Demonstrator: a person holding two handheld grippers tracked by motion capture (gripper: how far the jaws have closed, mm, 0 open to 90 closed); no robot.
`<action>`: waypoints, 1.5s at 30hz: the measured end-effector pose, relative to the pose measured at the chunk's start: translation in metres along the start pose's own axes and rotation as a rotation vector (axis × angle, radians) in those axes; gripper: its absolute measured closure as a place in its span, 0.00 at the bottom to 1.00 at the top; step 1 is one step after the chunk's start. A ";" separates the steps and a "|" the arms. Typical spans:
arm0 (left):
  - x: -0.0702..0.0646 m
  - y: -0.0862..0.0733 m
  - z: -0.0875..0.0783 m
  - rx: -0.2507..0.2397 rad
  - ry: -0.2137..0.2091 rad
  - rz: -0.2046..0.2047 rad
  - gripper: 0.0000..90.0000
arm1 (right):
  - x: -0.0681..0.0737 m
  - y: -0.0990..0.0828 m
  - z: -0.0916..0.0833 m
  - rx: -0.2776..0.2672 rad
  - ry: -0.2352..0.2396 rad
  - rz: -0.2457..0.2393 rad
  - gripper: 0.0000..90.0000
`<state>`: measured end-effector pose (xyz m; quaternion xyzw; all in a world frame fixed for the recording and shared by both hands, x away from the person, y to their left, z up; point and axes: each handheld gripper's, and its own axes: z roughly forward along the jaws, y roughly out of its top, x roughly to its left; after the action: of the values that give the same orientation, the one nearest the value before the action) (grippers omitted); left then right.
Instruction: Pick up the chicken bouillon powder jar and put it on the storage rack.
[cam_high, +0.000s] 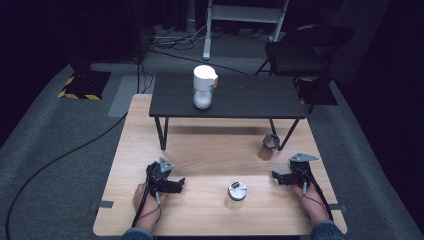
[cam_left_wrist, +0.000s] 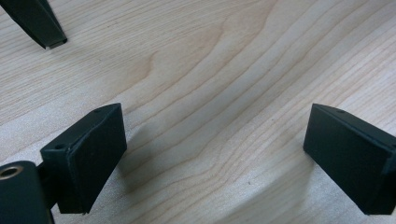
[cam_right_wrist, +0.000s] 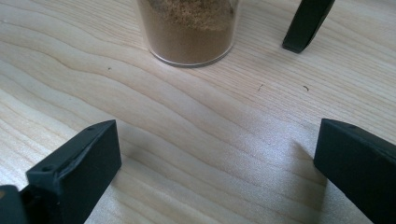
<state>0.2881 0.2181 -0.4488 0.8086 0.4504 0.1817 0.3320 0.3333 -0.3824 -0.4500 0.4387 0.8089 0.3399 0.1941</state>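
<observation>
Left gripper (cam_high: 181, 183): we hold it low over the near left of the table, jaws wide and empty, with bare wood between them in the left gripper view (cam_left_wrist: 215, 135).
Right gripper (cam_high: 274, 176): we hold it at the near right, jaws spread wide, gripping nothing; in the right gripper view (cam_right_wrist: 217, 154) it looks at the base of a jar of brown powder.
Table (cam_high: 200, 150): light wood, the largest surface before us.
Shelf (cam_high: 250, 95): a small dark bench across the far side of the table, on thin legs.
White jar (cam_high: 204, 86): upright on the shelf, left of its middle.
Brown jar (cam_high: 269, 146): on the table under the shelf's right end, just beside the leg, far of the right gripper.
Clear jar (cam_high: 235, 194): silver lid, upright, near the front edge between the two grippers, well apart from both.
Doing it well: we judge the next grab falls on a jar. We should keep the jaws wide, come in level, centre the body between the pads, and close below the lid so it stays upright.
</observation>
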 end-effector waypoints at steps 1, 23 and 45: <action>0.000 0.000 0.000 0.001 0.001 0.000 0.06 | 0.000 0.000 0.000 0.000 0.000 0.000 0.00; 0.000 0.000 0.000 0.001 0.001 -0.001 0.06 | 0.019 -0.029 -0.040 -0.318 -0.039 -0.020 0.02; 0.000 0.001 0.000 0.003 0.004 -0.003 0.05 | 0.034 -0.028 -0.065 -0.458 0.021 -0.048 0.02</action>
<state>0.2883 0.2175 -0.4485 0.8082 0.4525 0.1821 0.3299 0.2594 -0.3892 -0.4257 0.3604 0.7227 0.5145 0.2884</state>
